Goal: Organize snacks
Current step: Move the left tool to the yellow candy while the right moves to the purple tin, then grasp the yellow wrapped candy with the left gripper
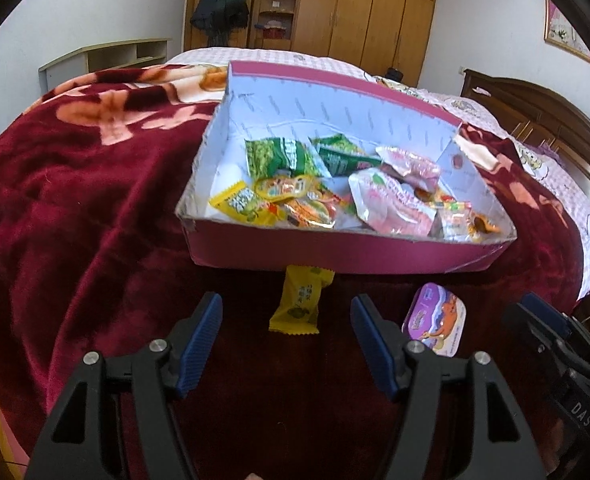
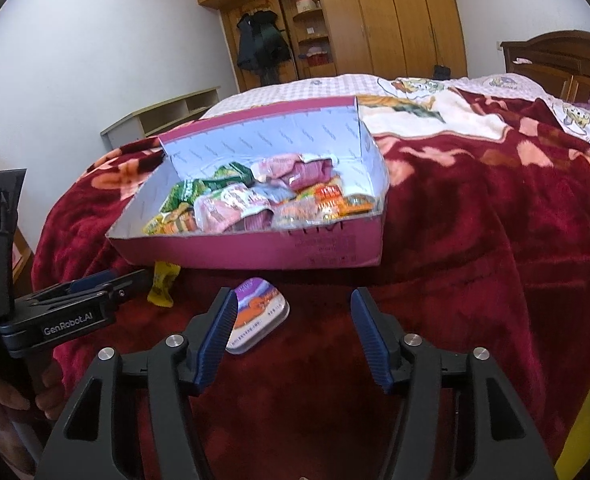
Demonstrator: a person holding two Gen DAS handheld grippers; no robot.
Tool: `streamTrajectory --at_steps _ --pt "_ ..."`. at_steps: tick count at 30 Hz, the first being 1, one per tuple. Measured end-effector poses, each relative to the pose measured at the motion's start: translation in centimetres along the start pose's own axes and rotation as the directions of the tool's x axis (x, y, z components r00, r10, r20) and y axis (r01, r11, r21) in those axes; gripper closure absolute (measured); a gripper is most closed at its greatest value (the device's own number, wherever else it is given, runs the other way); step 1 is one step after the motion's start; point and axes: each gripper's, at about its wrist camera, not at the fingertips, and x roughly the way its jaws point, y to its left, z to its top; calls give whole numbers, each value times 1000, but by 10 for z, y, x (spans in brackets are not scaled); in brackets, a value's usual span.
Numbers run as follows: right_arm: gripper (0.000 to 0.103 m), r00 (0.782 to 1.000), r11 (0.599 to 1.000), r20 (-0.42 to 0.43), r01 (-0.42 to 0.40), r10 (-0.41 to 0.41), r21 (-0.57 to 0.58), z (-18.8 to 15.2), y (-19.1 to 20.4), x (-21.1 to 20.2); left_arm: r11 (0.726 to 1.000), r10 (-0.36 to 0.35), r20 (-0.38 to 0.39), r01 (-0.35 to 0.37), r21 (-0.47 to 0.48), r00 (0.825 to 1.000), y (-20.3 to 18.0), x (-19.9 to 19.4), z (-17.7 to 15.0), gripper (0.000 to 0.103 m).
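A magenta cardboard box (image 1: 335, 252) (image 2: 255, 248) lies on the bed with several snack packets inside. A yellow wrapped snack (image 1: 299, 300) (image 2: 161, 284) lies on the red blanket just in front of the box. A purple jelly cup (image 1: 435, 318) (image 2: 257, 320) lies to its right. My left gripper (image 1: 287, 336) is open and empty, with the yellow snack between and just beyond its fingertips. My right gripper (image 2: 293, 334) is open and empty, its left finger (image 2: 215, 340) beside the jelly cup. Each gripper also shows at the edge of the other's view.
The dark red flowered blanket (image 1: 75, 200) covers the bed and slopes off at the left. A wooden headboard (image 1: 555, 120) is at the right, a wardrobe (image 1: 355, 8) and a low shelf (image 1: 107, 56) behind.
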Motion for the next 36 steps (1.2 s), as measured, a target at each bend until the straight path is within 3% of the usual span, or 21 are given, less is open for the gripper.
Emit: streamTrajectory --at_steps 14,23,28,30,36 --pt "42 999 1000 -43 -10 11 13 -15 -6 17 999 37 -12 -37 20 999 -7 27 -5 33" --pt "42 999 1000 -50 -18 19 16 -21 -8 23 997 72 -22 -71 20 997 -7 40 -5 41" --pt "42 998 999 -50 -24 25 23 -22 -10 24 996 85 -13 -85 31 996 -9 40 -6 59" --pt "42 999 999 -48 -25 26 24 -21 -10 24 996 80 -8 -80 28 997 -8 39 -6 72" --pt "42 999 1000 -49 -18 19 21 -21 -9 22 999 37 4 -38 17 999 -5 28 -7 79"
